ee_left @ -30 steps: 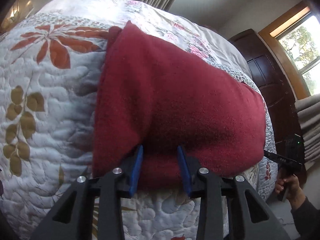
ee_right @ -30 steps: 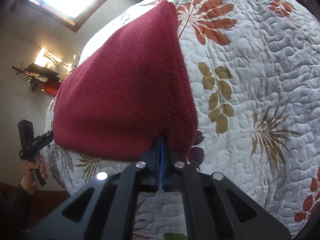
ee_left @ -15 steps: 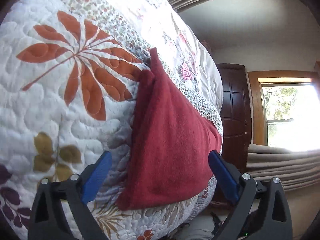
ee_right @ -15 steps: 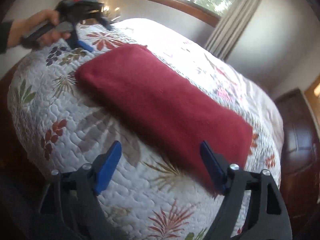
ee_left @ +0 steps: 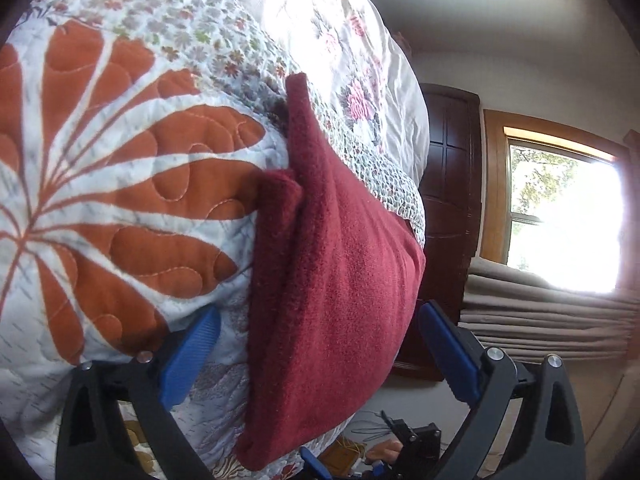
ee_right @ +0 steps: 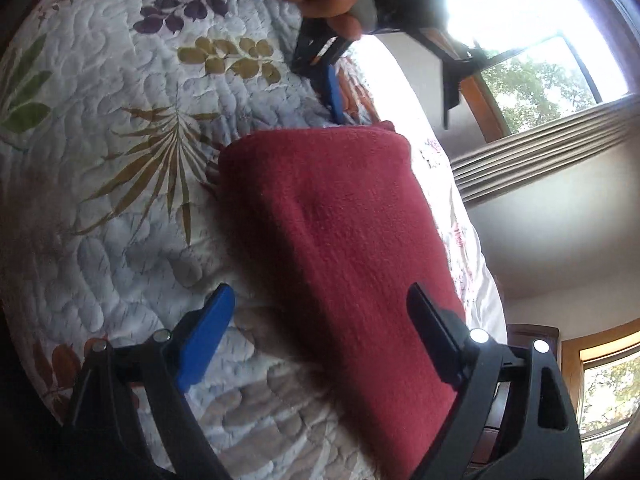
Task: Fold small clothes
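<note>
One folded red cloth [ee_left: 340, 280] lies flat on the quilt [ee_left: 120, 200], a narrow strip at its near edge. Two grippers face its opposite short ends: left gripper [ee_left: 320, 356] and right gripper [ee_right: 320, 340], jaws apart and empty, apparently positioned for a further fold. One window [ee_left: 560, 216] stands beyond the cloth.

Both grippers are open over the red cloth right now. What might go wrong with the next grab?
The red cloth lies folded in layers on the quilt; the left gripper may pinch only the top layer and undo the fold. The right gripper, open astride the other end, might catch quilt along with cloth.
</note>
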